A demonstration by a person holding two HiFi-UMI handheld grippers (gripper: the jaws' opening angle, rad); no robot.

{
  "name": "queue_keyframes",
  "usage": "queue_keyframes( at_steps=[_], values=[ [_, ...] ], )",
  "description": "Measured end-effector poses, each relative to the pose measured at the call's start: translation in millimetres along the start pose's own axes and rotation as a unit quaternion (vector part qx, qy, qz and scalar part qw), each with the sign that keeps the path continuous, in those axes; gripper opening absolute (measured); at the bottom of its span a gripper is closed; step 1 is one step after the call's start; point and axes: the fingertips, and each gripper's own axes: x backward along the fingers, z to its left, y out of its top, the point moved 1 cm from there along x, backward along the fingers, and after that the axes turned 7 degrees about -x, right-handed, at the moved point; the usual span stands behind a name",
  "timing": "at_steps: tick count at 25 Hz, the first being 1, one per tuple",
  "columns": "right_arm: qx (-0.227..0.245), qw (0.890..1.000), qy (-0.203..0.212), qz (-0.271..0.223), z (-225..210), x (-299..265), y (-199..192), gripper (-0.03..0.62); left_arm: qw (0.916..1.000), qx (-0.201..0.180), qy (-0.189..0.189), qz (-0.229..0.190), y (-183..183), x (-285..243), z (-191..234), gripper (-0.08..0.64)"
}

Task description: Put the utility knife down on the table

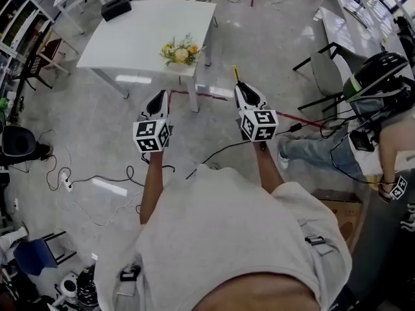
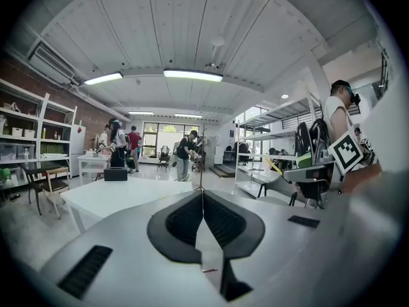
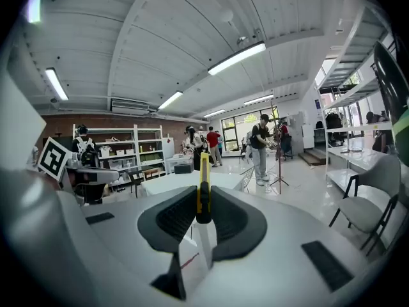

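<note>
A slim yellow and black utility knife (image 3: pixel 203 187) stands between the pads of my right gripper (image 3: pixel 203 204), which is shut on it; its yellow tip (image 1: pixel 235 73) sticks out past the jaws in the head view. My right gripper (image 1: pixel 245 94) hovers over the floor, to the right of the white table (image 1: pixel 139 34) and short of it. My left gripper (image 1: pixel 157 102) is level with it to the left, near the table's front edge. In the left gripper view the pads of my left gripper (image 2: pixel 203 204) meet with nothing between them.
A bunch of yellow flowers (image 1: pixel 181 51) lies at the table's near right corner and a black box (image 1: pixel 116 7) at its far left. Cables (image 1: pixel 214 149) cross the floor. A seated person (image 1: pixel 353 135) and grey chair (image 1: pixel 324 70) are to the right. Several people (image 2: pixel 121 147) stand far off.
</note>
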Motion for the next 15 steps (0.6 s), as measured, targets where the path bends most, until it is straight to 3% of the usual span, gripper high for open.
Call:
queue_keyframes(
  at_steps=[15],
  values=[
    [0.005,1.000,0.012,0.009,-14.5,0.6,-3.6,0.083,1.0000,-0.004,0.005,0.005,3.6,-10.0,-18.4,0.021]
  ],
)
